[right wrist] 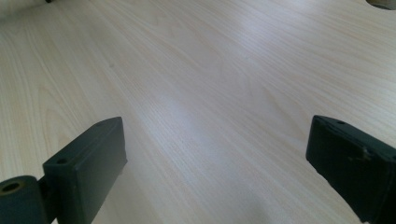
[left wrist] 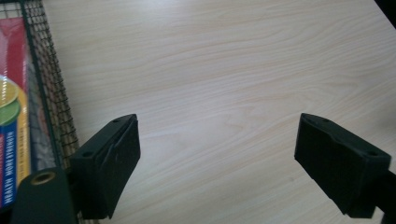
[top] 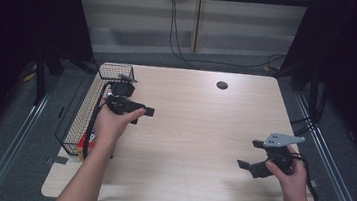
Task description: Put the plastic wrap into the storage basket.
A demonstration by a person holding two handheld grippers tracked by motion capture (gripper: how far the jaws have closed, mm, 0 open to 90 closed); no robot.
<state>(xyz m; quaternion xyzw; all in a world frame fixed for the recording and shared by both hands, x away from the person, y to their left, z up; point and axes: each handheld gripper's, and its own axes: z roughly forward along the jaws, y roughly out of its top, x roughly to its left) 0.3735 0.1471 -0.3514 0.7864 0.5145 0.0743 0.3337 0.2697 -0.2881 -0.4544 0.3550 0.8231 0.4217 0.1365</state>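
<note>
Pale wooden worktop (top: 198, 133) lies bare; my left gripper (top: 137, 110), beside the black wire basket (top: 82, 115), and right gripper (top: 248, 160) both hold jaws wide, empty, presumably after a drop-off.

Pale wooden table (top: 193, 132), black wire basket (top: 82, 115) along its left edge.

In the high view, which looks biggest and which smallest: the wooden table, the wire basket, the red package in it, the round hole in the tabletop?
1. Wooden table, by far the largest.
2. Wire basket, long and narrow at the table's left edge.
3. Red package and round hole: both small; the package is mostly hidden by the forearm and mesh, so unranked.
</note>
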